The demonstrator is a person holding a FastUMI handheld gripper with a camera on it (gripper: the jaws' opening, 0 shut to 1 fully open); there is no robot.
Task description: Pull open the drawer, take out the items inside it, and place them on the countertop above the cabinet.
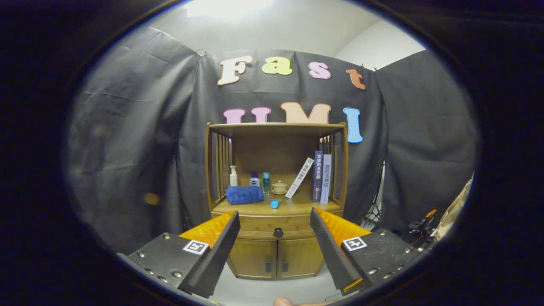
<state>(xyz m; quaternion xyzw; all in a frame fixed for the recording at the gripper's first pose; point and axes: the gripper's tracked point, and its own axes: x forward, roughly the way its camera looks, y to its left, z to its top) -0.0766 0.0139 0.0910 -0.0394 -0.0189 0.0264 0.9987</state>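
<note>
A wooden cabinet [276, 255] stands against the booth wall, well beyond my fingers. Its drawer [255, 224] sits closed under the countertop [297, 207], with a dark round knob [278, 232] at its middle. The knob lies between and beyond my two fingertips. My gripper [275, 216] is open, its fingers spread wide with nothing between them. On the countertop lie a rolled blue towel [244, 194], a small blue item [275, 204], a few bottles [254, 179] and a small lidded cup [279, 187]. What is inside the drawer is hidden.
Books [321, 176] stand upright at the countertop's right side, one white book [299, 177] leaning. Two lower doors [276, 257] with dark handles sit under the drawer. A tripod stand and gear [418, 223] sit on the floor to the cabinet's right. Part of a finger [282, 301] shows below.
</note>
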